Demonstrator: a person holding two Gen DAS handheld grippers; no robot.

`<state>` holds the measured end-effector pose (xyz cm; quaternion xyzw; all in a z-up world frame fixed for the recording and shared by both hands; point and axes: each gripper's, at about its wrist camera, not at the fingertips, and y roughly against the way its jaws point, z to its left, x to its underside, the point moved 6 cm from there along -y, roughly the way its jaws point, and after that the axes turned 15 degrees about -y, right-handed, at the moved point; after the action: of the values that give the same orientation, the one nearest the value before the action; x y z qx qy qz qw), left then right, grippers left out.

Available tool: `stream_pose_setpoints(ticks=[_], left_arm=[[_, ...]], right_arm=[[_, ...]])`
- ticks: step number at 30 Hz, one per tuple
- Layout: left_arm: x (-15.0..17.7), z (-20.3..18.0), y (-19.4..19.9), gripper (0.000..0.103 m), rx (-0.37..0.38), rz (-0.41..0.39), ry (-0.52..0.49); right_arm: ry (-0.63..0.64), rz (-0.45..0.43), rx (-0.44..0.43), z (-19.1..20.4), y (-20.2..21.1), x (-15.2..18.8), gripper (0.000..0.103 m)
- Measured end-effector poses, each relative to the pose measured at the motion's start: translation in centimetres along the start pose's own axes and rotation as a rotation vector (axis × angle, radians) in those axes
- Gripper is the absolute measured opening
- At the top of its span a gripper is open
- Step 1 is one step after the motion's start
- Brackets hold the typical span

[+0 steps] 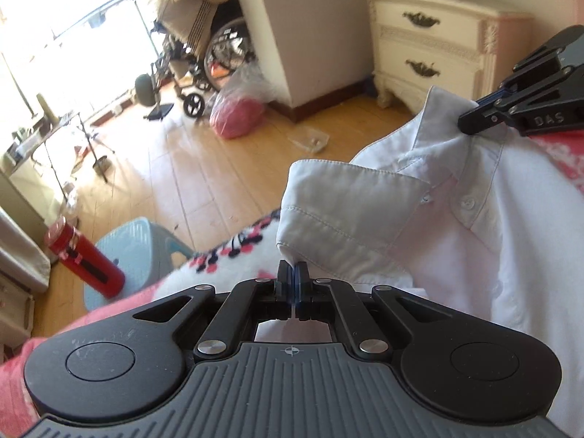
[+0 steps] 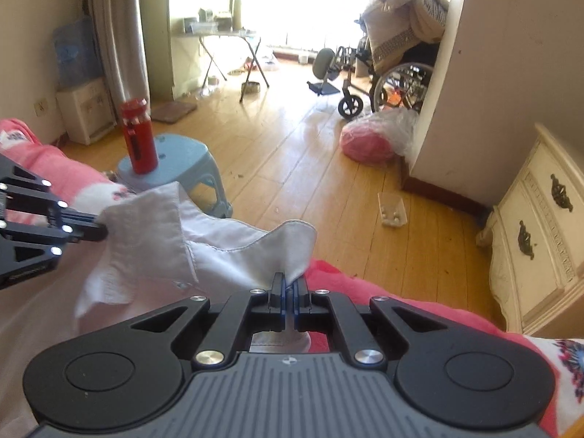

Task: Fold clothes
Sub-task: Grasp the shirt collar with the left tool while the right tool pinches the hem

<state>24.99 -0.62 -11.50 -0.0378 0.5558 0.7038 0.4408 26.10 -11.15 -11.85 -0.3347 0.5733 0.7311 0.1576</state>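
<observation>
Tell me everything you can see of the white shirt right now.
The white shirt is a woven, cotton-looking button-up with a stitched collar and small white buttons. It lies rumpled on a pink patterned blanket, collar end raised. The left gripper and right gripper are each shut on a collar-side edge.

your white shirt (image 1: 456,219) runs off the frame's right edge – its lower half stays unseen – and the bright window (image 2: 292,7) is washed out.
</observation>
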Motion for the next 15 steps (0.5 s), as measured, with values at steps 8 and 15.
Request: stream_pose_setpoints(ticks=[8,15], left_arm=[[0.9,1.7,3.1,0.029,0.042,-0.015,0.107],[2.0,1.0,12.4,0.035,0.179,-0.139,0.049]], right_arm=[[-0.260,0.023,-0.005,-4.8,2.7,0.9,0.040],[-0.230,0.012,-0.129,-6.4,14.8,3.8,0.046]])
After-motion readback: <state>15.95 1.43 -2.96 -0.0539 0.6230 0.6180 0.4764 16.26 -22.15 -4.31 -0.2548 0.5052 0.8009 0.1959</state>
